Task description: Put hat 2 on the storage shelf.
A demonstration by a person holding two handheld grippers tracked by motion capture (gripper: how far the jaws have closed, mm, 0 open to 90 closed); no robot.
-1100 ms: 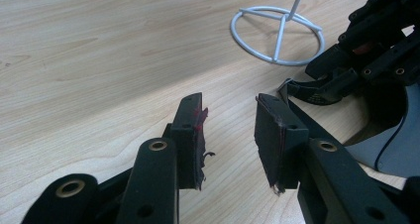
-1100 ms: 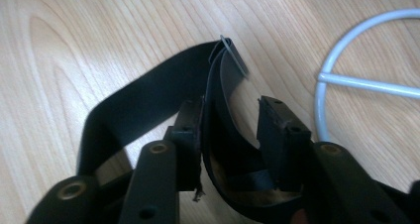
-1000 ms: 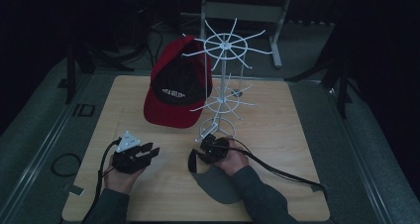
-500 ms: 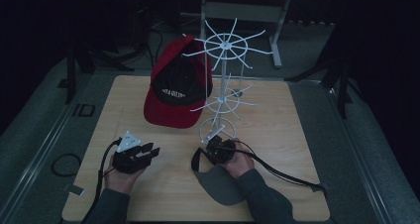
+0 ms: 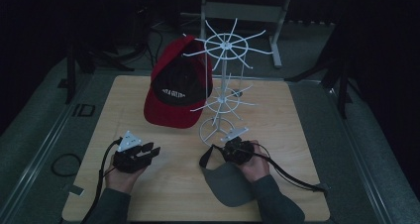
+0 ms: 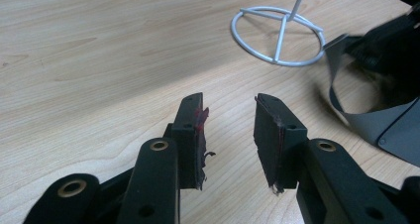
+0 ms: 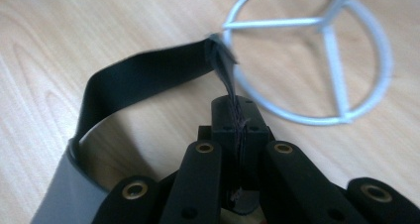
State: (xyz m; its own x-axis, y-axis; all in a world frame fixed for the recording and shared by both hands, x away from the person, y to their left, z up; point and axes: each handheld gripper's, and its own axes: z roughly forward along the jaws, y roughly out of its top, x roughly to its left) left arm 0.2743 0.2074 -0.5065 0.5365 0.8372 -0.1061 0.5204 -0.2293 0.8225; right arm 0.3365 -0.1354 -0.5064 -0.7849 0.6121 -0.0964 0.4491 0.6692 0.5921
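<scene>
A grey cap [image 5: 228, 184] lies flat on the wooden table near its front edge. Its strap [image 7: 143, 80] arches up from the table, and my right gripper [image 7: 239, 120] is shut on the strap's end, just in front of the base ring [image 7: 317, 60] of a white wire rack [image 5: 225, 75]. In the high view the right gripper [image 5: 224, 149] sits beside that ring. A red and black cap [image 5: 178, 87] hangs on the rack's left side. My left gripper [image 5: 151, 152] rests at the front left, and its jaws [image 6: 229, 130] are open over bare wood.
The rack's base ring [image 6: 277, 35] stands ahead of the left gripper and to its right, with the grey cap [image 6: 376, 120] beyond. The table [image 5: 297, 115] has bare wood at its right and left. Cables trail from both grippers. Dark floor and stands surround the table.
My right gripper has moved to the right along the front of the rack's base, drawing the grey cap's strap with it. The left gripper has stayed put.
</scene>
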